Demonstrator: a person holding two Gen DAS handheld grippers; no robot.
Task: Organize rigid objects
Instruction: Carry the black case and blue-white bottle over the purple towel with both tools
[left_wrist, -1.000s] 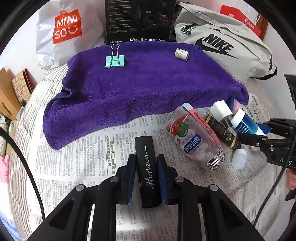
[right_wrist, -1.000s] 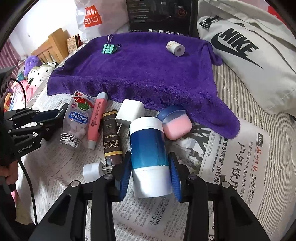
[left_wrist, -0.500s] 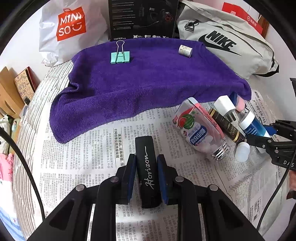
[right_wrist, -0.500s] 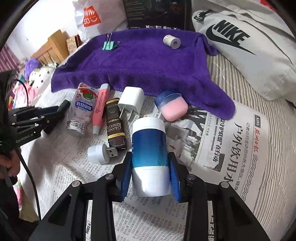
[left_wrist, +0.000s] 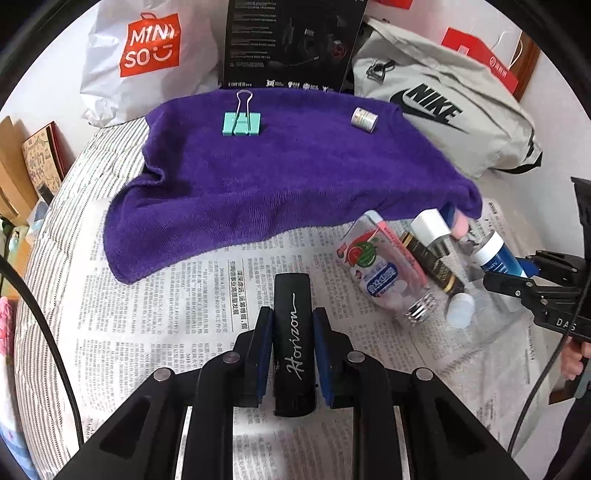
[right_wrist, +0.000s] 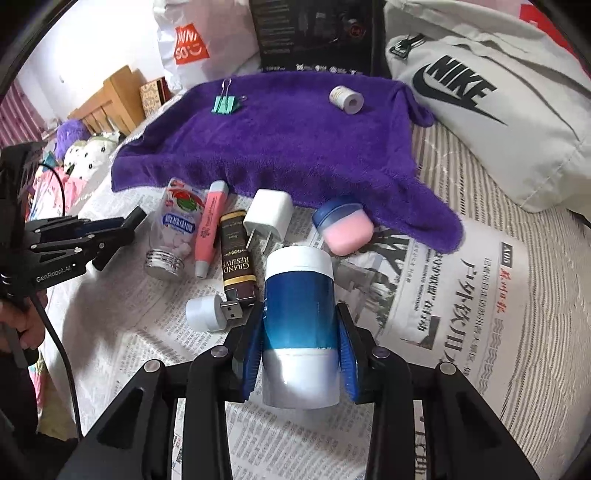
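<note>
My left gripper (left_wrist: 293, 312) is shut on a black stick marked "Horizon" (left_wrist: 293, 343), held over the newspaper (left_wrist: 184, 314). My right gripper (right_wrist: 300, 308) is shut on a blue and white bottle (right_wrist: 299, 295). A purple towel (left_wrist: 295, 177) lies beyond, with a teal binder clip (left_wrist: 242, 123) and a small tape roll (left_wrist: 364, 118) on it. Between towel and right gripper lie a candy bottle (right_wrist: 177, 225), a pink tube (right_wrist: 210, 225), a black lighter-like box (right_wrist: 238, 254), a white charger (right_wrist: 267, 216), a pink and blue case (right_wrist: 343, 229) and a capped USB plug (right_wrist: 207, 314).
A white shopping bag (left_wrist: 147, 55), a black box (left_wrist: 288, 40) and a grey sports bag (left_wrist: 443, 107) stand behind the towel. Striped bedding (right_wrist: 480, 177) shows around the newspaper. A person's hand (right_wrist: 18, 332) holds the left gripper's handle.
Both grippers keep their hold. In the right wrist view the loose items sit slightly farther up the frame, as the gripper with the bottle has drawn back a little.
</note>
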